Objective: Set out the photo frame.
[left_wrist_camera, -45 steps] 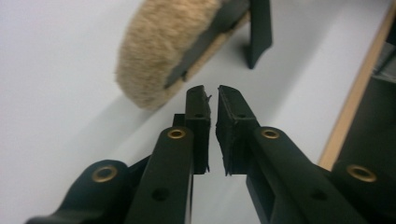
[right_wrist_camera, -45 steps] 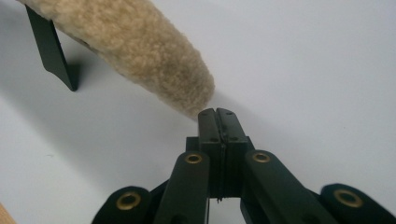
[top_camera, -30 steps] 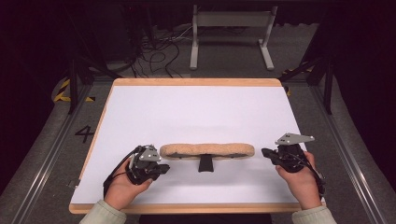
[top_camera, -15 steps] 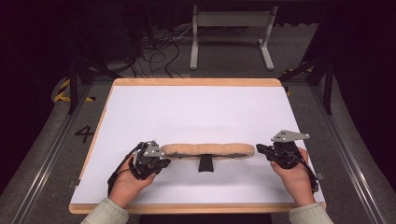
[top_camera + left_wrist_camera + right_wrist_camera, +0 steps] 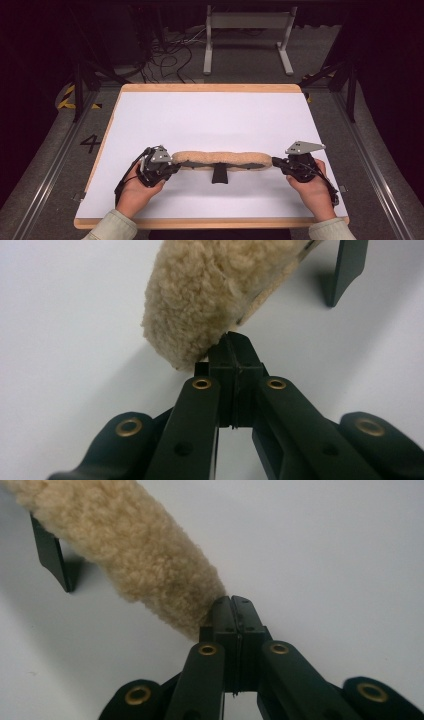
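White table [image 5: 210,120], long tan fleecy pad [image 5: 222,159] lying flat, left gripper [image 5: 170,167] and right gripper [image 5: 280,165] fingers pinched on its ends

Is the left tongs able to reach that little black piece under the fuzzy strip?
Probably yes: the black piece hangs mid-strip, with bare table between it and the shut left tongs.

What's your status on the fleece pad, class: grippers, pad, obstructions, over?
Left gripper shut at fleece pad left end. Right gripper shut at its right end. Pad lies across white table, black strap beneath. Nothing in the way.
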{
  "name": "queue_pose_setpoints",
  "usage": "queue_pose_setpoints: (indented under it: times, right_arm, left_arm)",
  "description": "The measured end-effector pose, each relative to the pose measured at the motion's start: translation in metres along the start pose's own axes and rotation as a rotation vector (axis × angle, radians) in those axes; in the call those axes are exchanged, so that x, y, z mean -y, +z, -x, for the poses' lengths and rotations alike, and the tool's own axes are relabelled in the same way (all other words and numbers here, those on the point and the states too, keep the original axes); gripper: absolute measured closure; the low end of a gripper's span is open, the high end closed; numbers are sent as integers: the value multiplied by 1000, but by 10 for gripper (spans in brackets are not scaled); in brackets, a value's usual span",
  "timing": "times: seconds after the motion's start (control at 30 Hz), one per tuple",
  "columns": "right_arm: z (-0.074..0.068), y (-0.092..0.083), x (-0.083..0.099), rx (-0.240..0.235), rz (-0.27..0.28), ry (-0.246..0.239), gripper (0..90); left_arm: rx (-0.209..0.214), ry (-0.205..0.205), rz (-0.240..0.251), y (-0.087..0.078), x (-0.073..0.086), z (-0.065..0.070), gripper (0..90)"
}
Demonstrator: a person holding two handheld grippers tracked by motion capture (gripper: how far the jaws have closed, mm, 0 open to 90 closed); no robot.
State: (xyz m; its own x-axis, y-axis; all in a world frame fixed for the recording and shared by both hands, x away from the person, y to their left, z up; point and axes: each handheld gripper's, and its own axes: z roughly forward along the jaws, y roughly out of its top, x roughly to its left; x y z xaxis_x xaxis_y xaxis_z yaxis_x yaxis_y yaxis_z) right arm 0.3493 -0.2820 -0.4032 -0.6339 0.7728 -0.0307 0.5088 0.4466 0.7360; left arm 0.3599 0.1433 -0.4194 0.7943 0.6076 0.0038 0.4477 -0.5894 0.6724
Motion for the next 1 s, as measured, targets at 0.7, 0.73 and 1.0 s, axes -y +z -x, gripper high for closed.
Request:
queue_pose_setpoints:
  times: [0.7,0.73,1.0]
  right_arm:
    - [-40,0,-7,-125,-51,-169,900]
    - [-45,0,-8,-138,-56,-184,900]
    - [-65,1,-11,-209,-63,-237,900]
  left_arm:
    - [-89,-69,23,28,-33,-39,900]
    - [-87,-87,35,30,-35,-41,900]
    - [-78,-133,60,31,-35,-46,900]
